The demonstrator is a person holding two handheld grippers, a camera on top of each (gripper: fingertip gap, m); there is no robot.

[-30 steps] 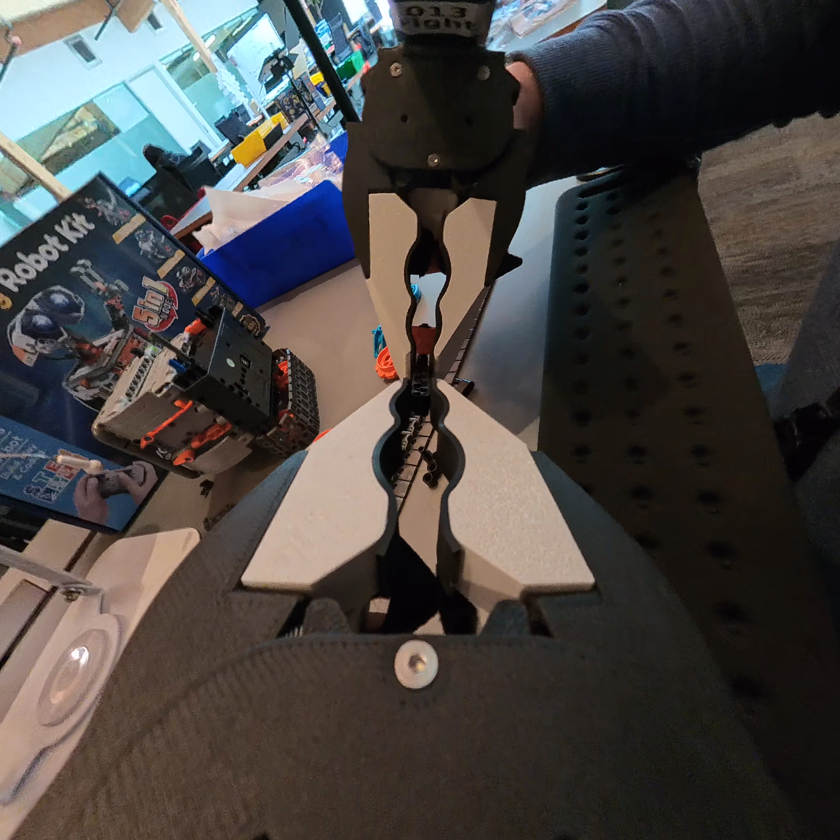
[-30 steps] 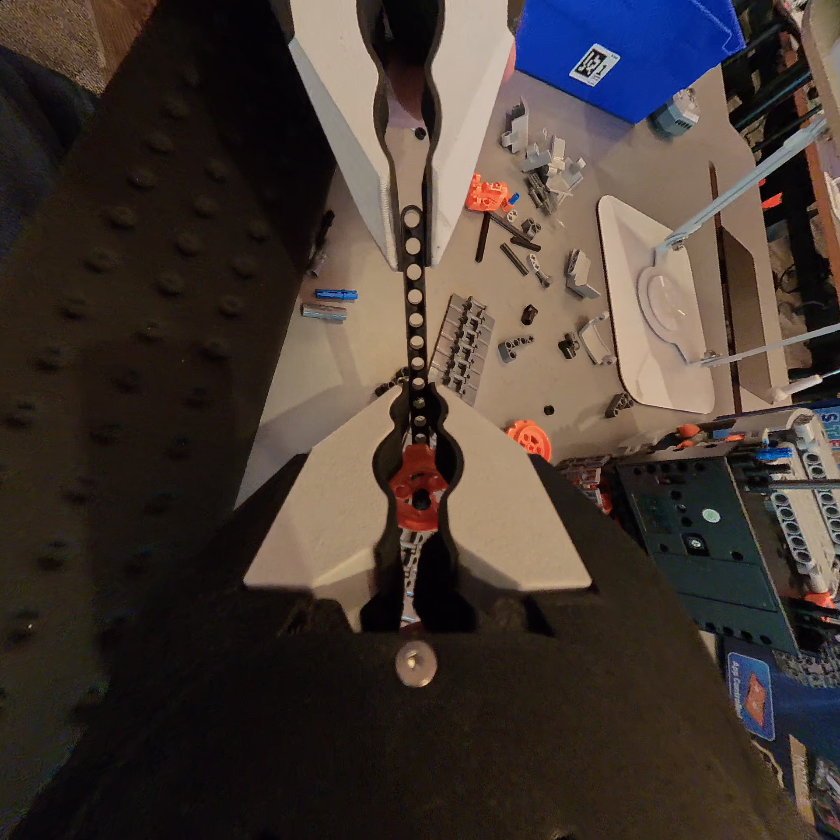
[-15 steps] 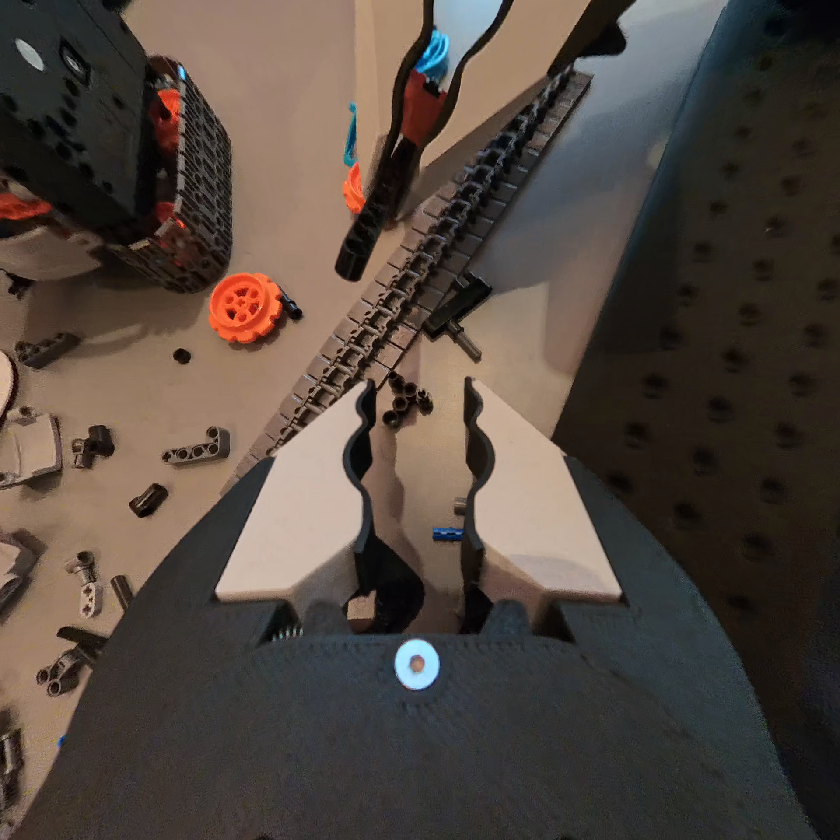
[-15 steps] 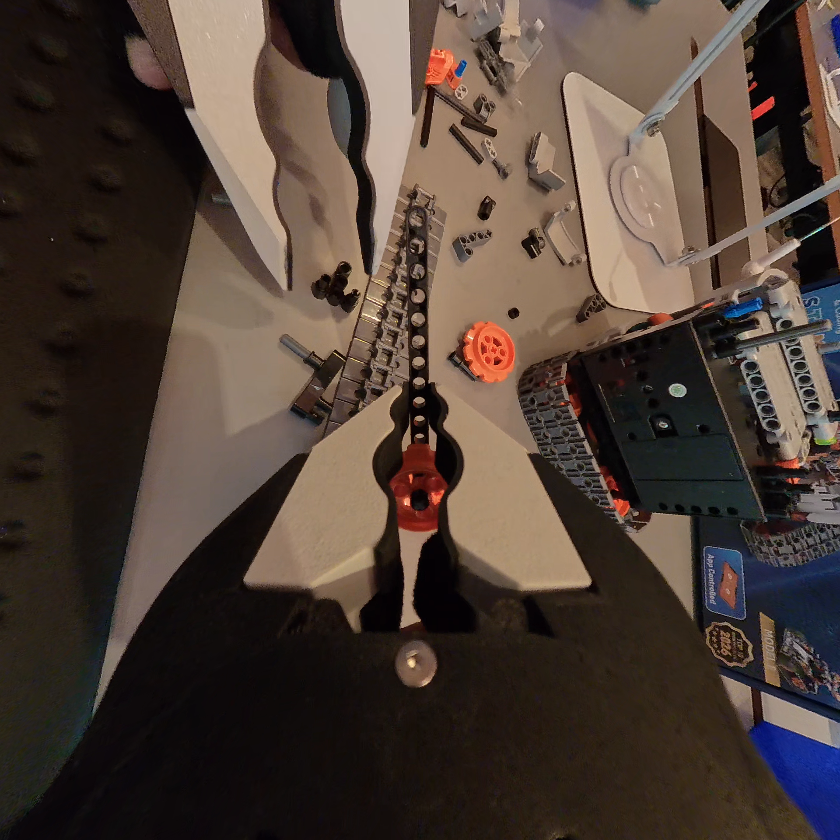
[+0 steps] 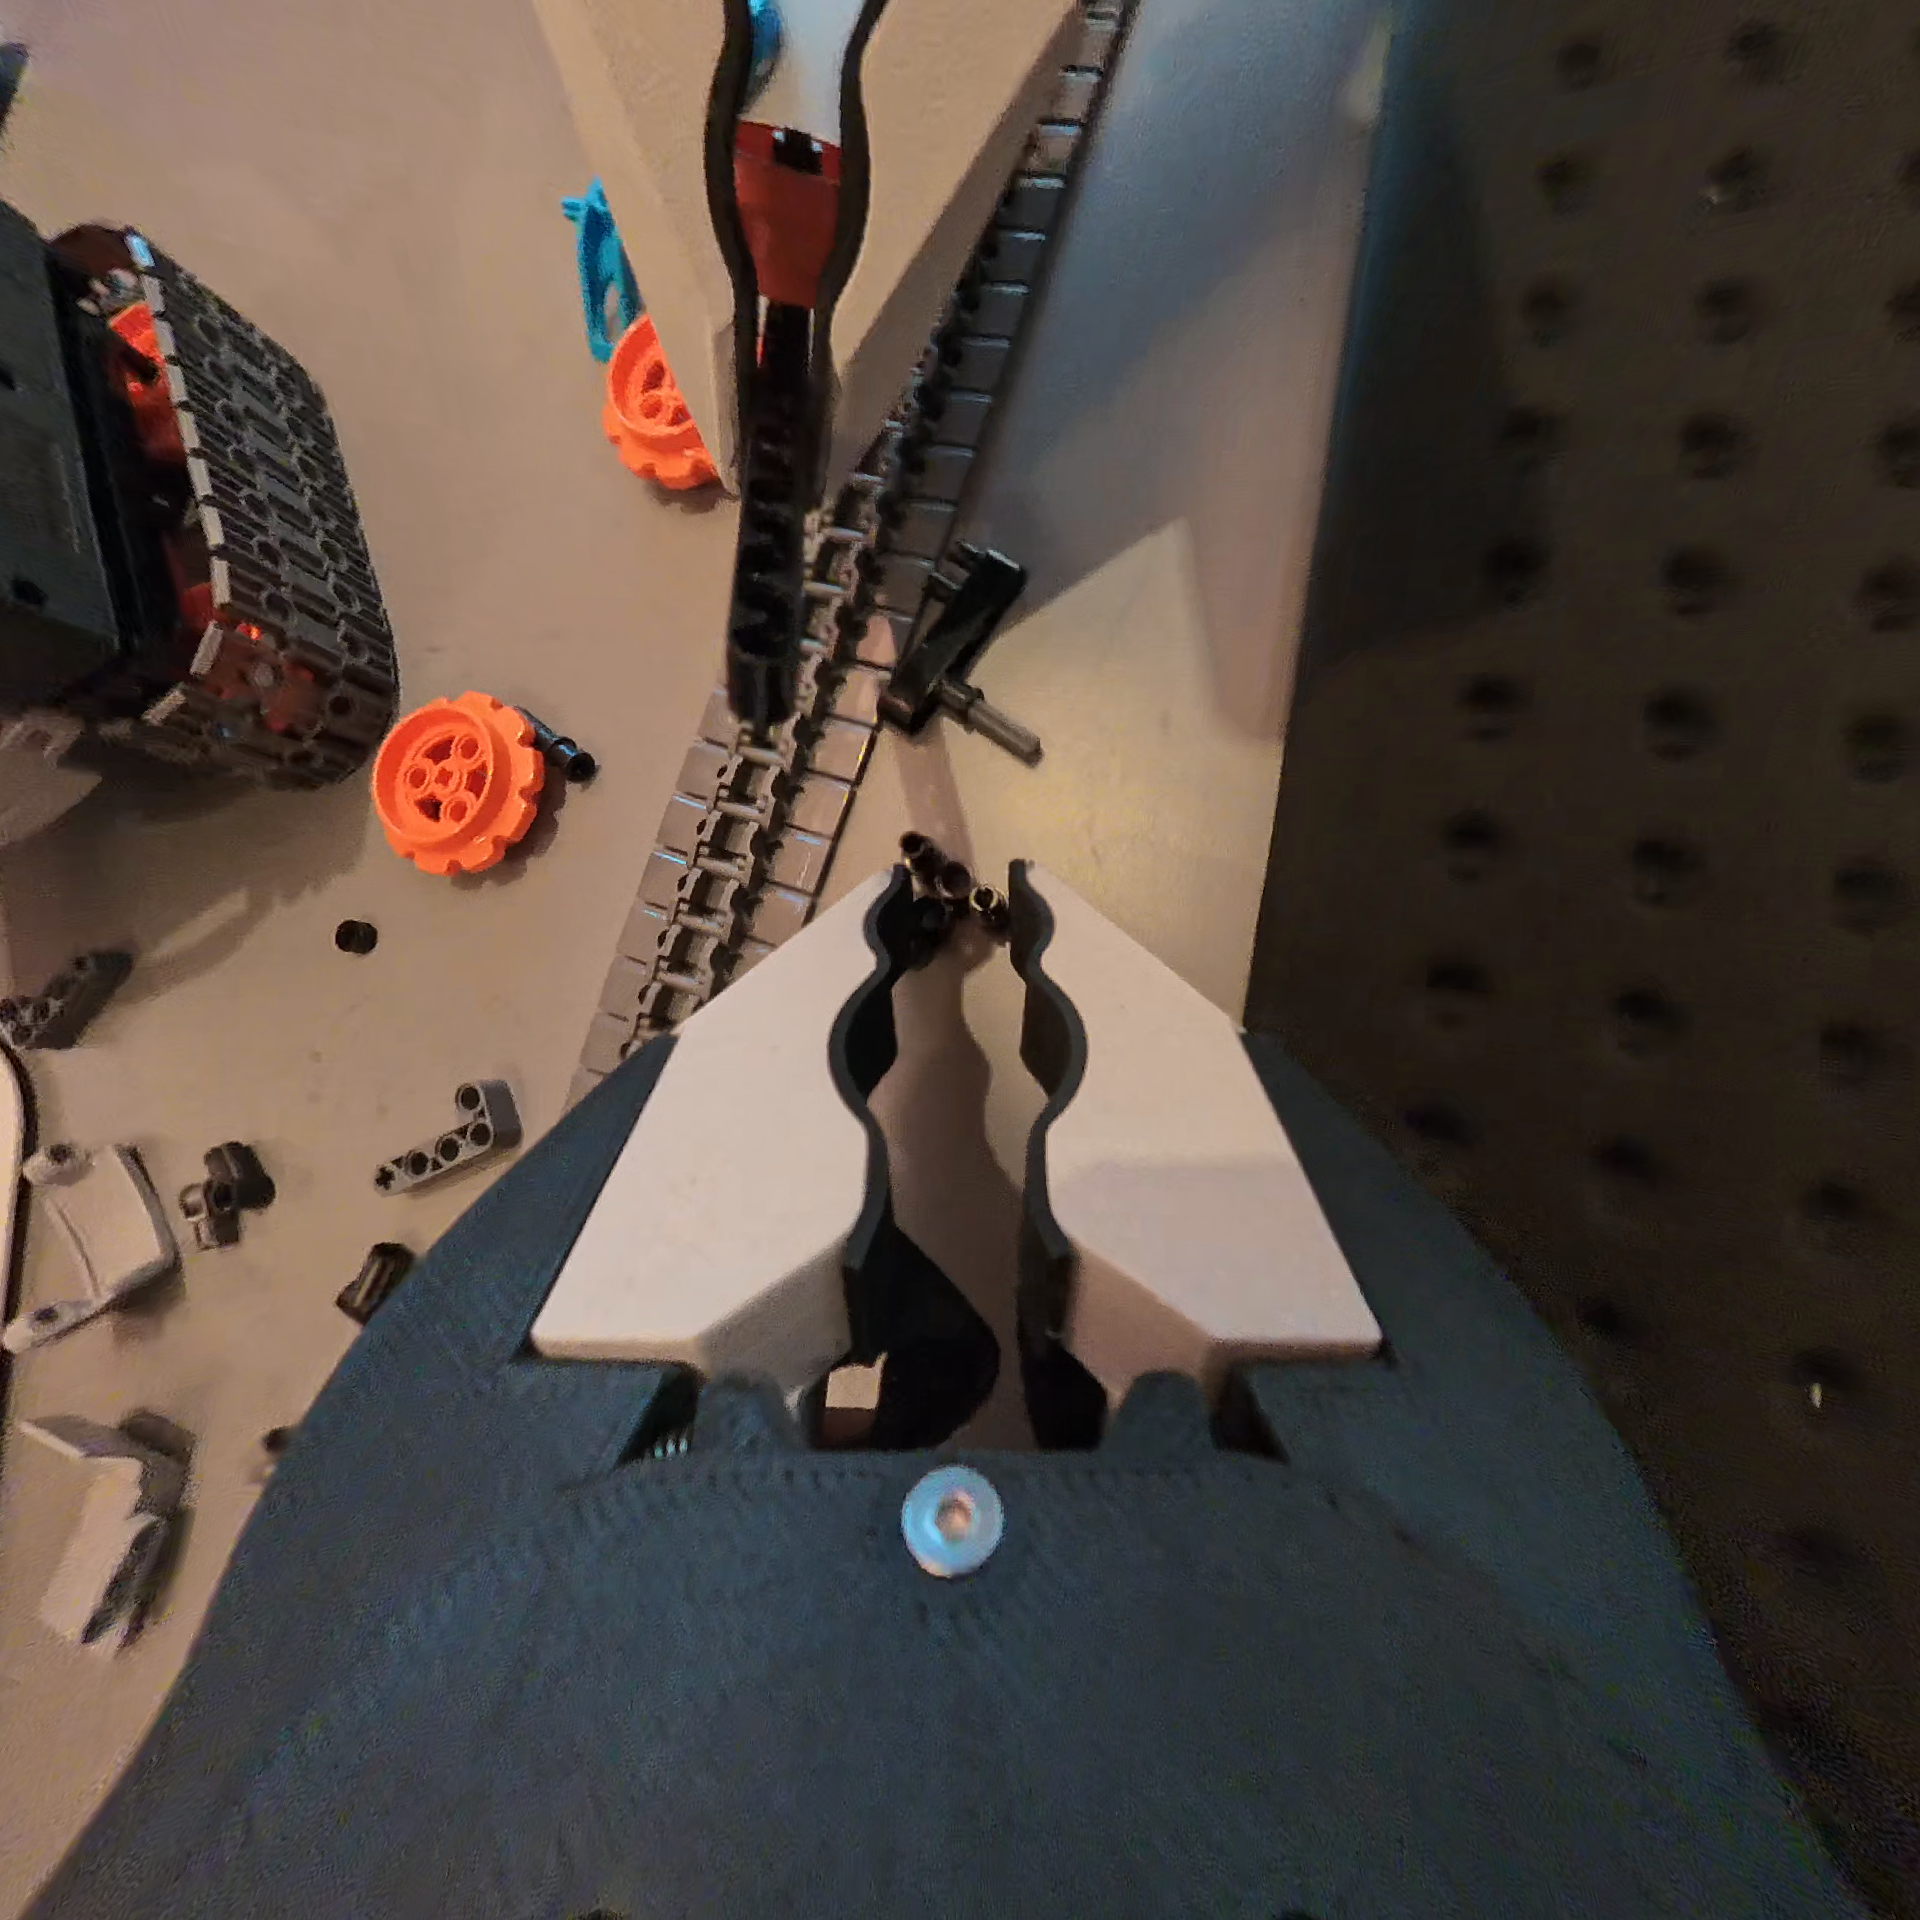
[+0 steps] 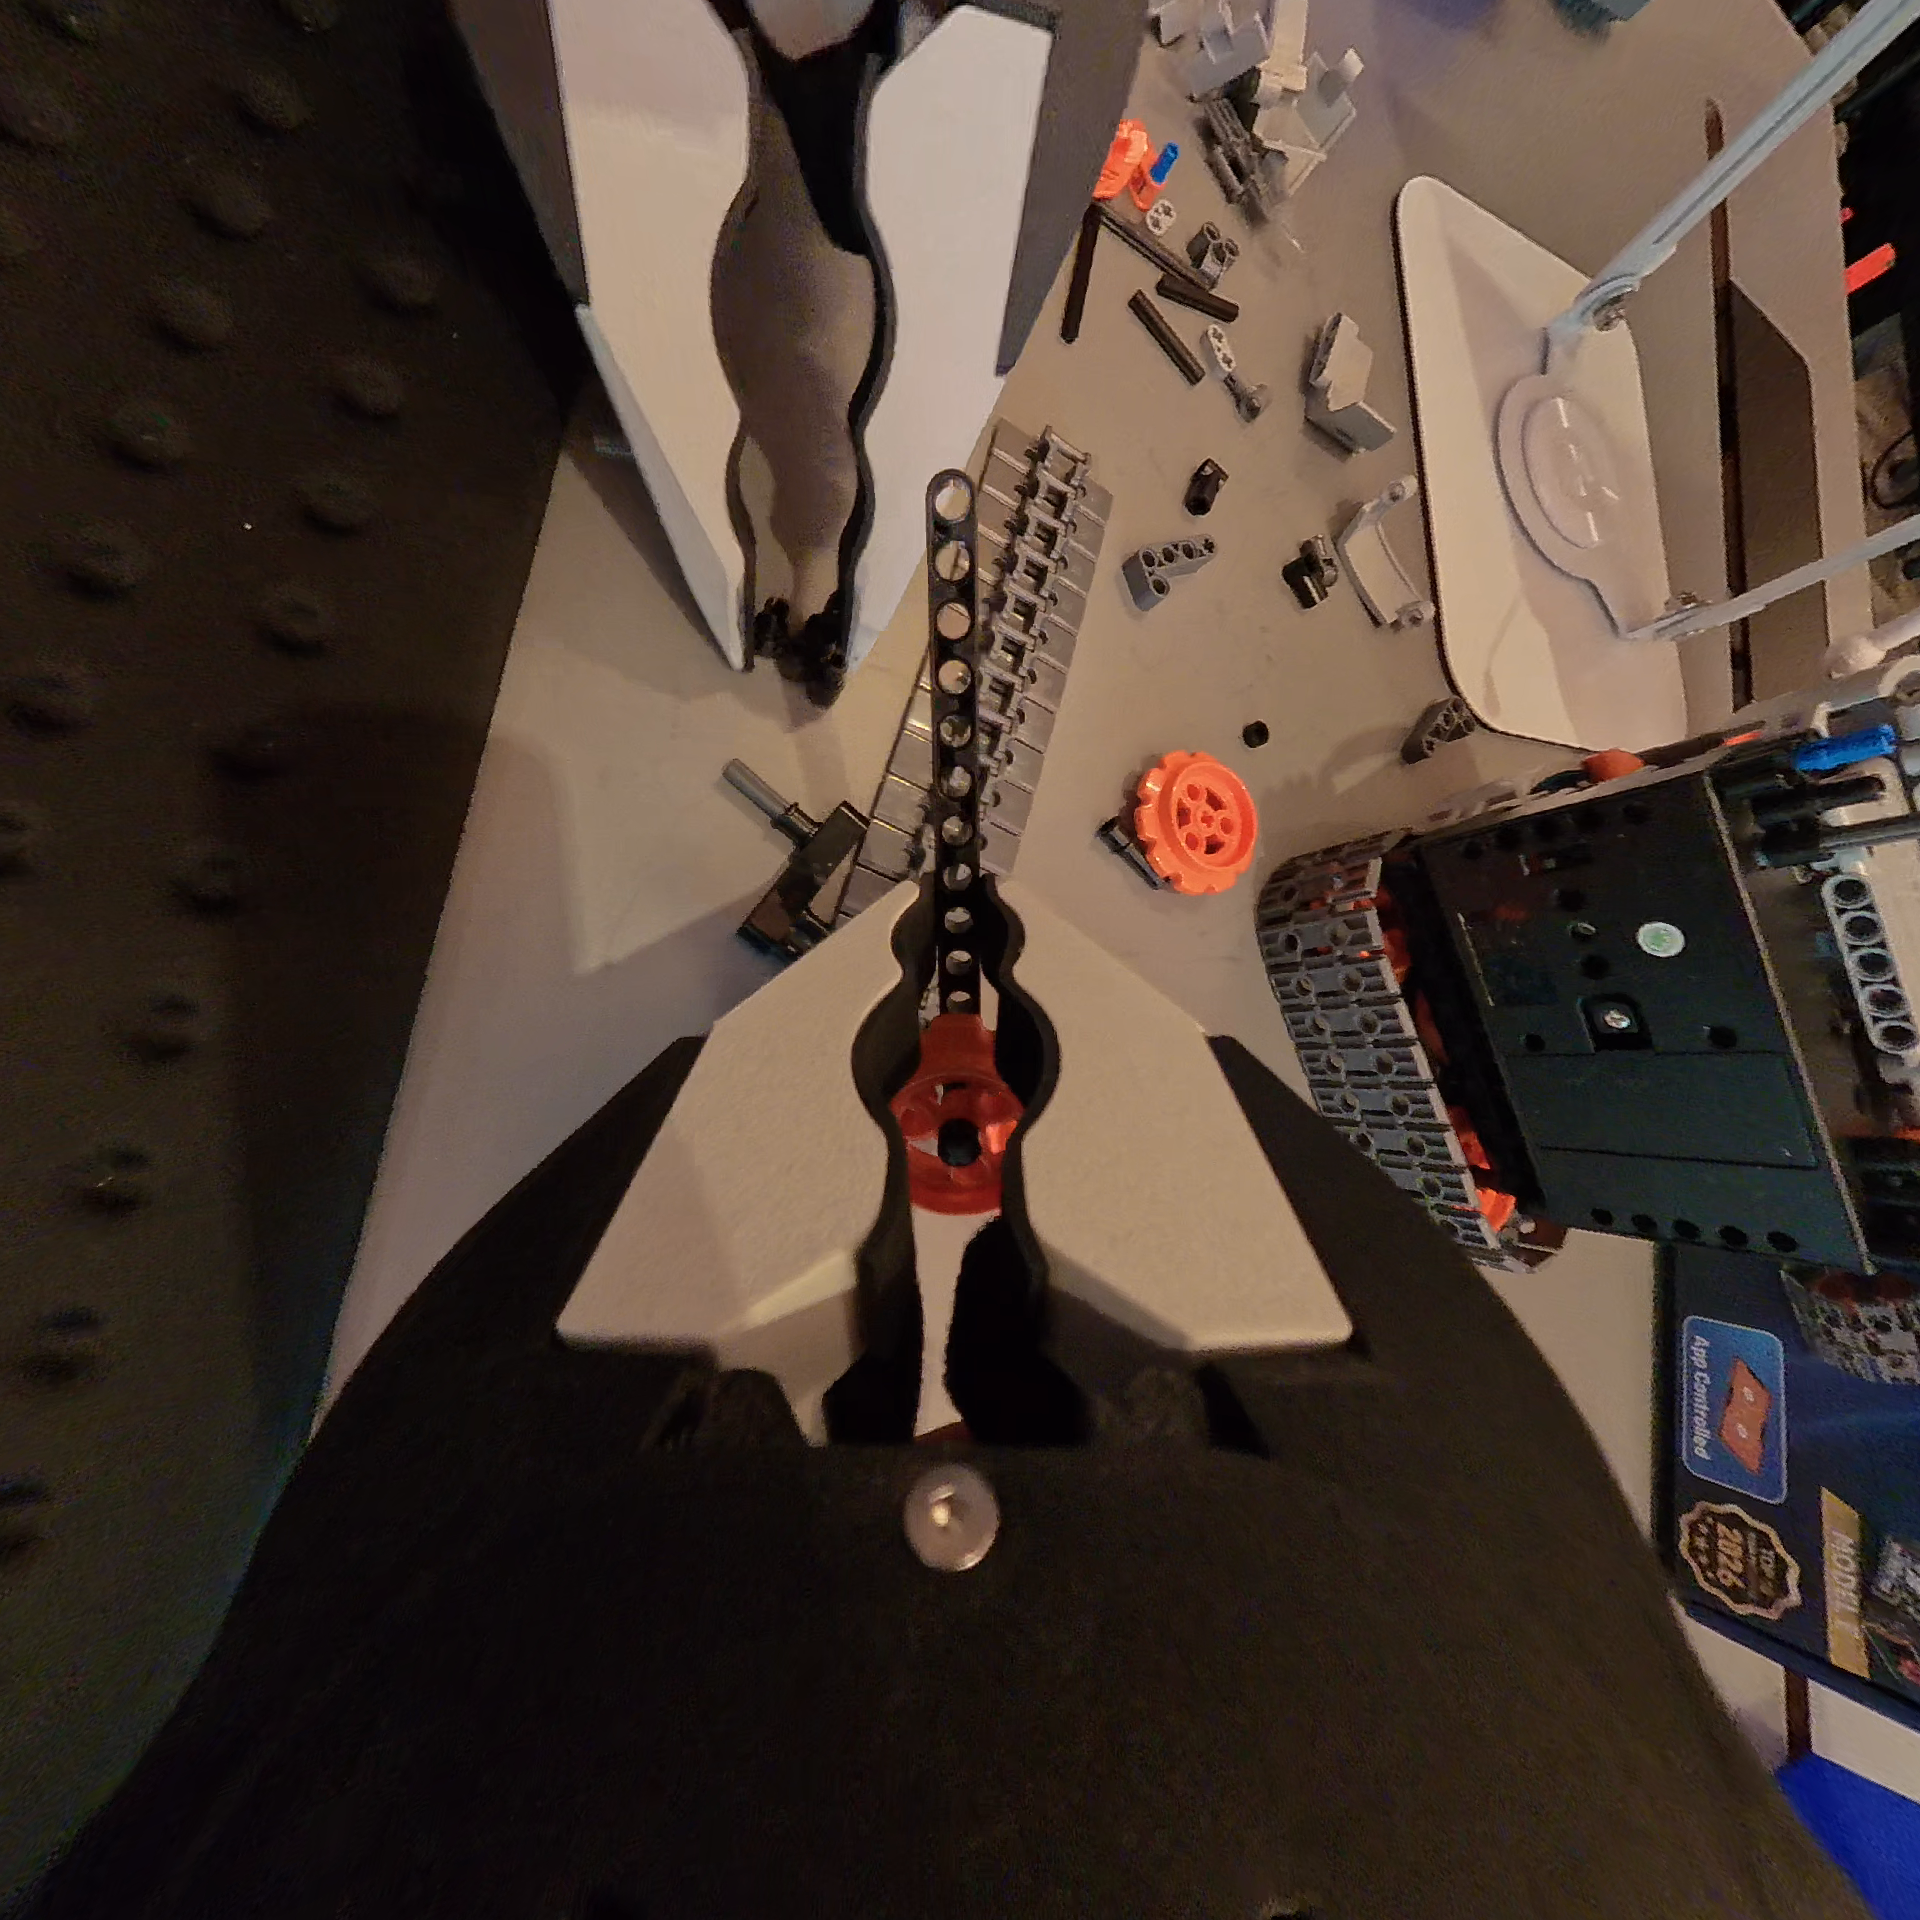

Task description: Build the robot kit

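My left gripper (image 5: 961, 878) is open and low over the grey table (image 5: 416, 208). A small cluster of black pins (image 5: 951, 894) lies between its fingertips. It shows in the right wrist view (image 6: 798, 629) with the pins (image 6: 800, 636) at its tips. My right gripper (image 6: 956, 883) is shut on a long black holed beam (image 6: 951, 644) with a red-orange wheel piece (image 6: 951, 1122) on it, held above a grey track strip (image 6: 1029, 644). In the left wrist view the beam (image 5: 769, 582) hangs just beyond the left gripper.
A tracked robot model (image 6: 1558, 1039) stands at the right, with an orange wheel (image 6: 1195, 821) beside it. A white tray (image 6: 1507, 468), a printed box (image 6: 1787, 1507) and several loose small parts lie about. A black perforated mat (image 5: 1610, 727) borders the table. Spacing between my two grippers at the tips: around 7 centimeters.
My left gripper let go of the beam's far end, opened, and dropped to the table around the black pins, its jaws narrowing. The right gripper kept hold of the beam.
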